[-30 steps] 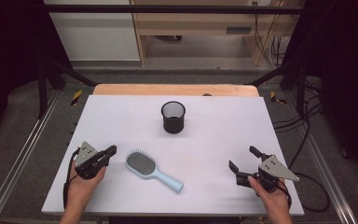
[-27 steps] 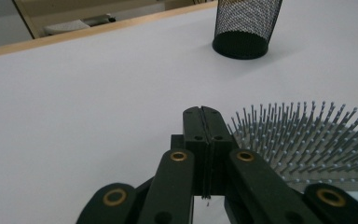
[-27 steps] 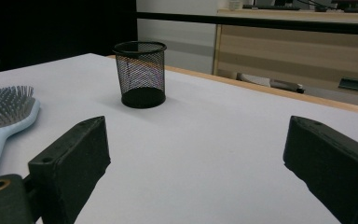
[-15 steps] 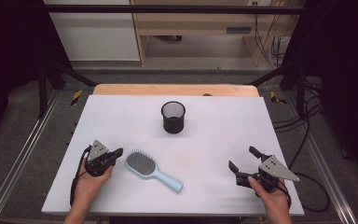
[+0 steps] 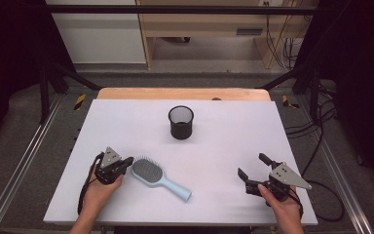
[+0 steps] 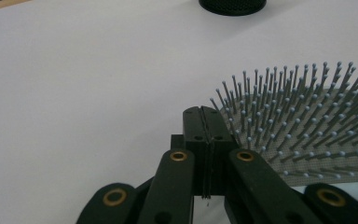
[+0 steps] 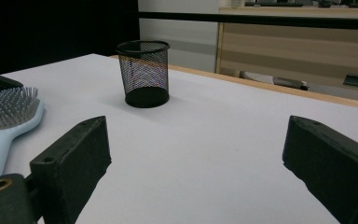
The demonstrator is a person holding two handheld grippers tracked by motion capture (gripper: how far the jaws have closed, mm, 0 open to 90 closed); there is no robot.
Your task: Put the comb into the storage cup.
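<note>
Pale blue hairbrush (image 5: 159, 177), grey bristle pad up, handle toward near-right

Two black jaws of the right gripper (image 7: 196, 154) stand wide apart over a white table (image 7: 223, 140); a black mesh cup (image 7: 143, 73) stands beyond, a light-blue hairbrush (image 7: 7, 119) lies left.

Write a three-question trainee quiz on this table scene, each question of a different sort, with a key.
1. True or false: the left claw is shut, its tip beside the hairbrush head.
2. Which way do the hairbrush bristles face? A) up B) down onto the table C) hidden
3. Fill in: the mesh cup stands ____, mouth up.

Key:
1. True; the right claw stands open.
2. A
3. upright
</note>
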